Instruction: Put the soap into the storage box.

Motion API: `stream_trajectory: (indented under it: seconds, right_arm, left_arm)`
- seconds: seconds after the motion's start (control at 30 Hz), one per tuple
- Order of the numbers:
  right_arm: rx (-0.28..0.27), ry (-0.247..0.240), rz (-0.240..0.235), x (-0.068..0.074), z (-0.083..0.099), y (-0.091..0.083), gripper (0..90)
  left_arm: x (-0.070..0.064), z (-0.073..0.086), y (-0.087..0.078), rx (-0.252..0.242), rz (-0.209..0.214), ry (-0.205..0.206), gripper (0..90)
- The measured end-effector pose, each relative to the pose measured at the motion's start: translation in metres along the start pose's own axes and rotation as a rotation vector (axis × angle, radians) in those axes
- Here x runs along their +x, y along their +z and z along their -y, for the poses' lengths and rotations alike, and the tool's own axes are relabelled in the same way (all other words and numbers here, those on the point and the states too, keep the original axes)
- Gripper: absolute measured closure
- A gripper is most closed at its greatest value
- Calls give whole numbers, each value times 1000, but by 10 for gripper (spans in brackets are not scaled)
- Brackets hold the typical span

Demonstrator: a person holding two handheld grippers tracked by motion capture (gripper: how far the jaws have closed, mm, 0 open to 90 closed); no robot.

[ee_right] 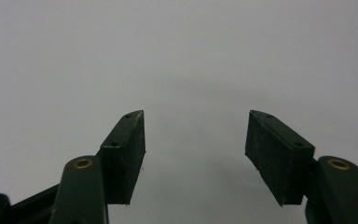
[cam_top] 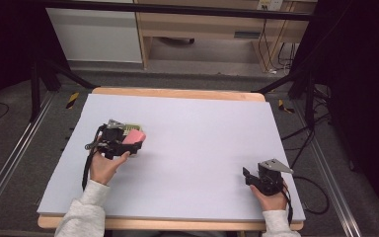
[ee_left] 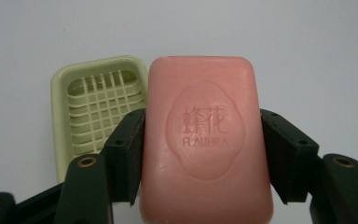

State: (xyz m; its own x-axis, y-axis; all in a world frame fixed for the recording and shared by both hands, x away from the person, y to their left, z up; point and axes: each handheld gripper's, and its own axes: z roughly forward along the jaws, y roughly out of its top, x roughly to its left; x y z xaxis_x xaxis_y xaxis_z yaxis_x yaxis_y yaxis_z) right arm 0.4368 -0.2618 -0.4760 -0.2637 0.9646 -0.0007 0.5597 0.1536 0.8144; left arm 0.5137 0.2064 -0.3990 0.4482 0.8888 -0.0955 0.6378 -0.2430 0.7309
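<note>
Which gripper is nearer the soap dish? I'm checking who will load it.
Left. The left gripper, shut on the pink soap bar, is right beside the pale green soap dish; the right gripper, open, rests far across the table.

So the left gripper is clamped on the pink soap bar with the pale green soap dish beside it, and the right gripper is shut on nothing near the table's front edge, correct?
Not quite: the right gripper is open, not shut. The right gripper view shows its jaws standing well apart over the bare table. The rest holds: the left gripper is clamped on the pink soap bar, with the pale green soap dish beside it, as the left gripper view shows.
</note>
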Motion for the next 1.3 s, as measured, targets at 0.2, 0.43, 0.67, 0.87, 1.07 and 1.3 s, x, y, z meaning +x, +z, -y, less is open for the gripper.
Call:
stream_trajectory:
  seconds: [0.2,0.43,0.67,0.87,1.07,1.3]
  right_arm:
    - [2,-1,0,0,0,1,375]
    - [0,1,0,0,-1,1,375]
    - [-2,-3,1,0,-1,1,375]
    - [-3,-1,1,0,-1,2,375]
    - [-2,0,-1,1,-1,2,375]
    - [-2,-2,-2,1,-1,2,374]
  left_arm:
    - [8,-4,3,1,-16,-13,374]
    - [17,-8,9,-6,-31,-37,374]
    - [24,-10,19,3,-50,-40,374]
    - [28,-11,26,4,-59,-46,374]
    - [35,-11,33,12,-79,-54,374]
    - [43,-9,43,31,-101,-65,374]
